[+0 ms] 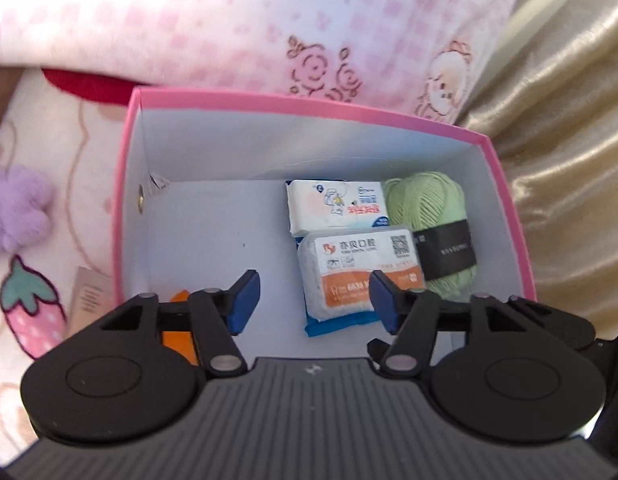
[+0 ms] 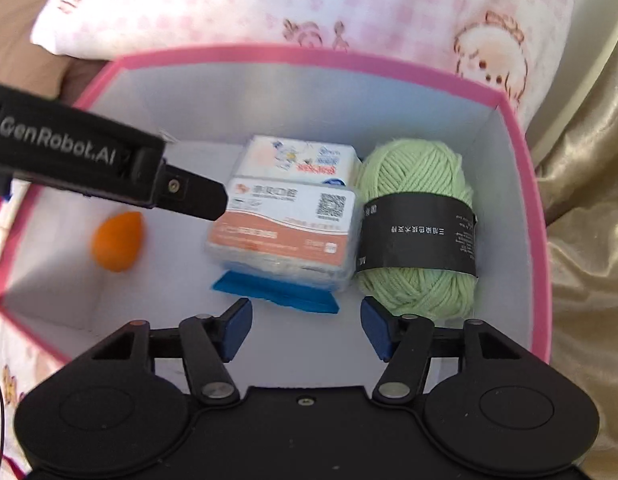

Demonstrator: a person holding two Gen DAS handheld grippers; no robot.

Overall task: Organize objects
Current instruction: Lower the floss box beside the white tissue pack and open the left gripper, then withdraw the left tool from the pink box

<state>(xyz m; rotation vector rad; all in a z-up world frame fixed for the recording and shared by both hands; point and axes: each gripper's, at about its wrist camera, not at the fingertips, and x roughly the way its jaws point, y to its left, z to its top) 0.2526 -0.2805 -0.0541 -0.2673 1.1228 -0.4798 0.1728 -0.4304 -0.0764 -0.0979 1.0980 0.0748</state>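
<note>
I hold a gripper in each hand over a pink box (image 1: pixel 127 184) that sits on a bed.

Left to right inside the box: an orange egg-shaped sponge (image 2: pixel 117 241) lies alone on the white floor by the left wall. In the middle, two tissue packs lie end to end, the orange-labelled pack (image 2: pixel 283 236) nearer me and the white cartoon pack (image 2: pixel 297 158) behind it, touching. A flat blue packet (image 2: pixel 277 290) pokes out from under the near one. A green yarn ball (image 2: pixel 417 220) with a black band presses against their right side, close to the right wall.

My left gripper (image 1: pixel 315 300) has its jaws parted and empty, hanging over the near part of the box. My right gripper (image 2: pixel 307 326) is also spread with nothing between its pads, above the blue packet's near edge.

As I judge it, the sponge has just gone in. To do this step well, I should lift both grippers straight up without clipping the rim, then fetch what is left outside.

Only the left view shows things outside: a purple plush toy (image 1: pixel 19 212) and a beige carton (image 1: pixel 87 298) by the left wall. Only the right view shows the sponge whole; the left view hides most of it behind a finger.
</note>
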